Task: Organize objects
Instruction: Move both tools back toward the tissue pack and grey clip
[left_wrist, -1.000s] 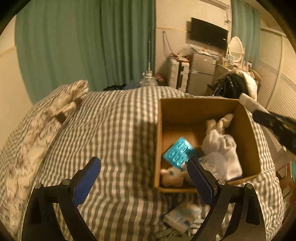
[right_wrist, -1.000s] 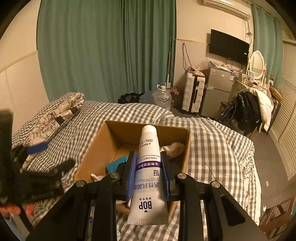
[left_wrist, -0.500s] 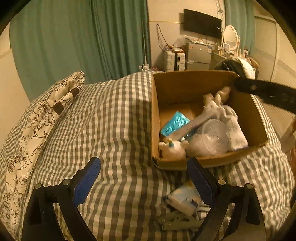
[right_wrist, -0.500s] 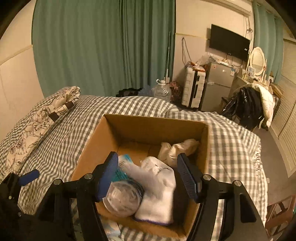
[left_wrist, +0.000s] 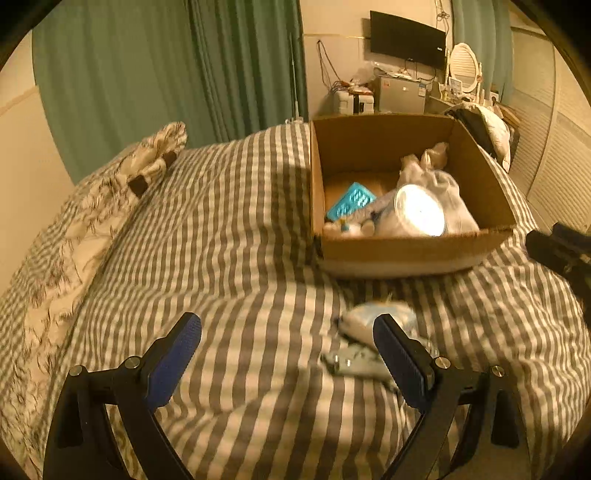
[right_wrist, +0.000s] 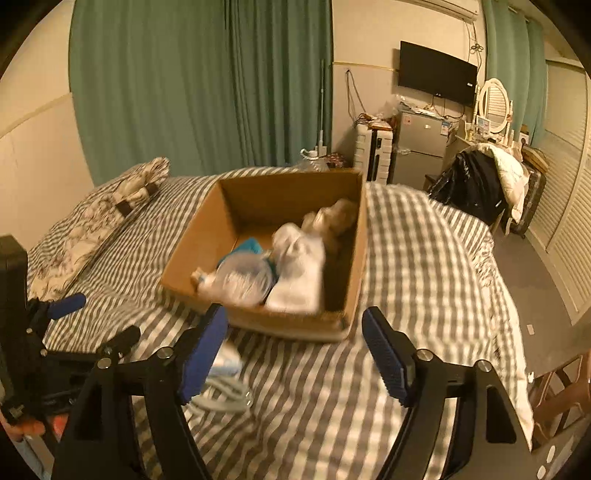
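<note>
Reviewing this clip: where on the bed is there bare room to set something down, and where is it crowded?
Free: the grey-and-white checked bedspread between the floral pillow and the brown cardboard box, and the stretch right of the box. Crowded: inside the box, around the round clear plastic container, and the small pale packets in front of it.

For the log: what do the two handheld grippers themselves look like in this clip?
Both match. The left gripper and right gripper have black angular frames with silver screws at the joints, and each finger carries a ribbed blue pad. No cables or printed markings show. A bit of bare hand shows at the right view's edge.
</note>
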